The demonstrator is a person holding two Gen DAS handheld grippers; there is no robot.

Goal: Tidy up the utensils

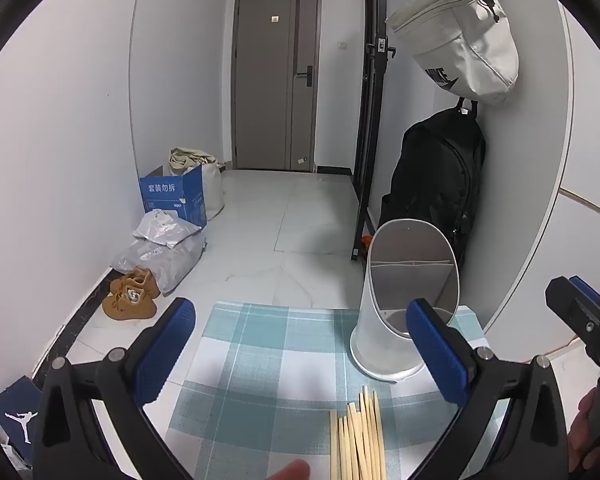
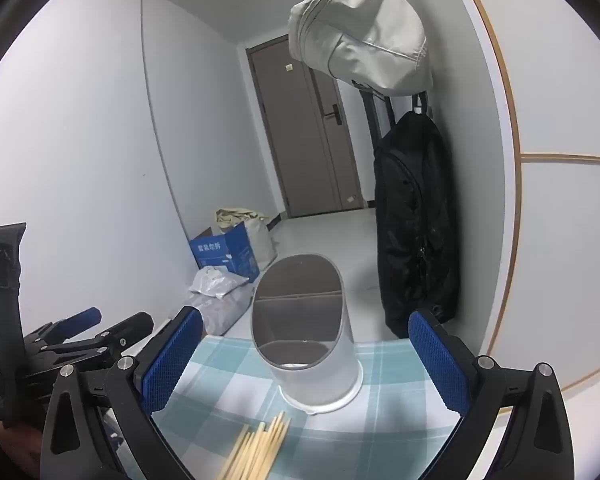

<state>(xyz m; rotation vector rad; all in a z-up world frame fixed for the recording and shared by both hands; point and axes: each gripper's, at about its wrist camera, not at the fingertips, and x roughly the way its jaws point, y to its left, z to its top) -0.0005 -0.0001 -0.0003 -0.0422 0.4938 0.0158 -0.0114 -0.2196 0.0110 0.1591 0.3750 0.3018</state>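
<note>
A bundle of wooden chopsticks (image 1: 358,436) lies on a blue-and-white checked cloth (image 1: 260,360), near its front edge. A white oval utensil holder (image 1: 396,320) with inner dividers stands upright behind them at the cloth's far right; it looks empty. My left gripper (image 1: 300,352) is open and empty above the cloth, the chopsticks below between its fingers. In the right wrist view the chopsticks (image 2: 256,448) lie in front of the holder (image 2: 312,352). My right gripper (image 2: 304,364) is open and empty, facing the holder. The left gripper (image 2: 88,332) shows at the left.
The cloth covers a small table by a white wall on the right. A black backpack (image 1: 436,184) and a beige bag (image 1: 460,36) hang there. On the floor to the left are a blue box (image 1: 174,196), grey parcels (image 1: 164,248) and brown shoes (image 1: 130,296).
</note>
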